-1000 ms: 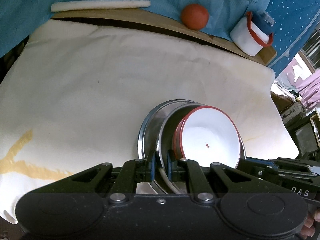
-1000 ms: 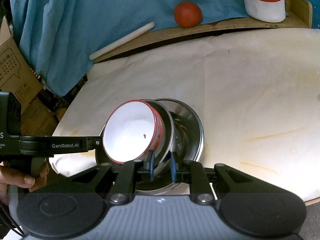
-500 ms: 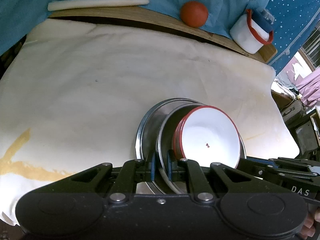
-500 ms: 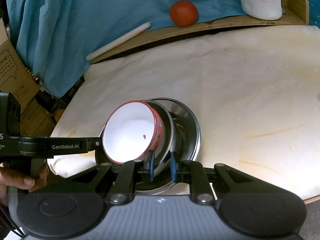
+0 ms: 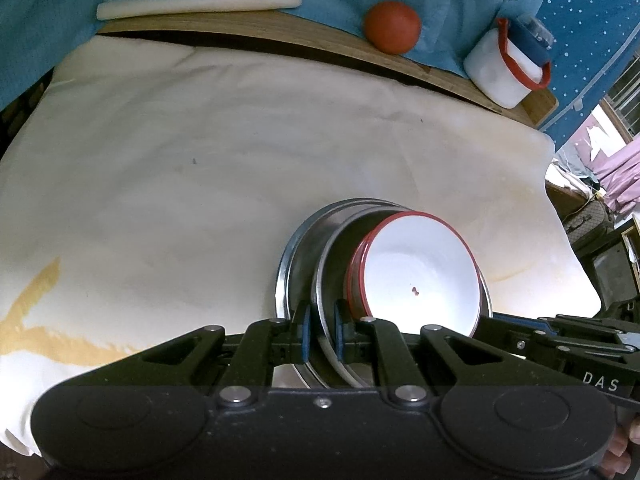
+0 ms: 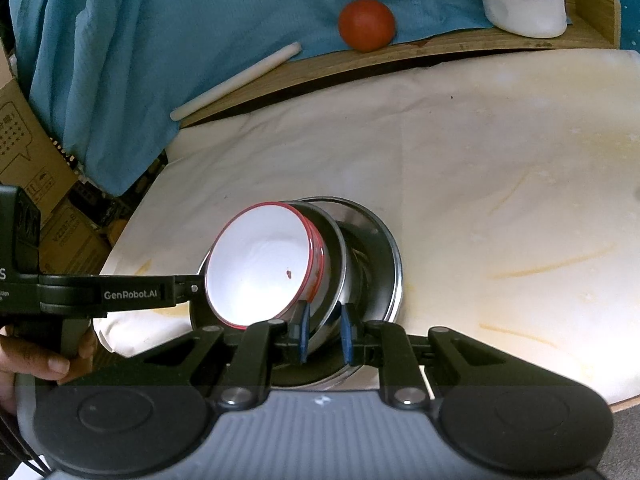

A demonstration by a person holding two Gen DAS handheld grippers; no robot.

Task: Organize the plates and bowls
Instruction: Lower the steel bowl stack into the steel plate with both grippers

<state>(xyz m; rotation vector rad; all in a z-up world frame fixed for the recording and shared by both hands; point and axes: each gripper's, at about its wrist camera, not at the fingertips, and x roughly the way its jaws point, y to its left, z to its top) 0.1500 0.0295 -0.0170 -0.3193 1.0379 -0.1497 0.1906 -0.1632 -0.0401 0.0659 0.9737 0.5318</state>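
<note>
A white bowl with a red rim (image 5: 420, 276) (image 6: 260, 268) sits nested in a steel bowl (image 5: 340, 248) (image 6: 338, 264). That bowl lies in a wider steel plate (image 5: 290, 268) (image 6: 384, 264) on the cream cloth. The nested bowls tilt toward me. My left gripper (image 5: 322, 330) is shut on the steel bowl's near rim, one blue pad on each side. My right gripper (image 6: 324, 334) is shut on the same bowl's rim from the other side. The left gripper (image 6: 194, 289) reaches the stack from the left in the right wrist view.
The cream cloth (image 5: 180, 168) covers the table. Behind it a wooden board (image 5: 260, 26) carries a white stick (image 5: 196, 2), a red ball (image 5: 392, 26) and a white red-rimmed container (image 5: 500, 76). Blue fabric hangs behind. Cardboard boxes (image 6: 24, 148) stand at the left.
</note>
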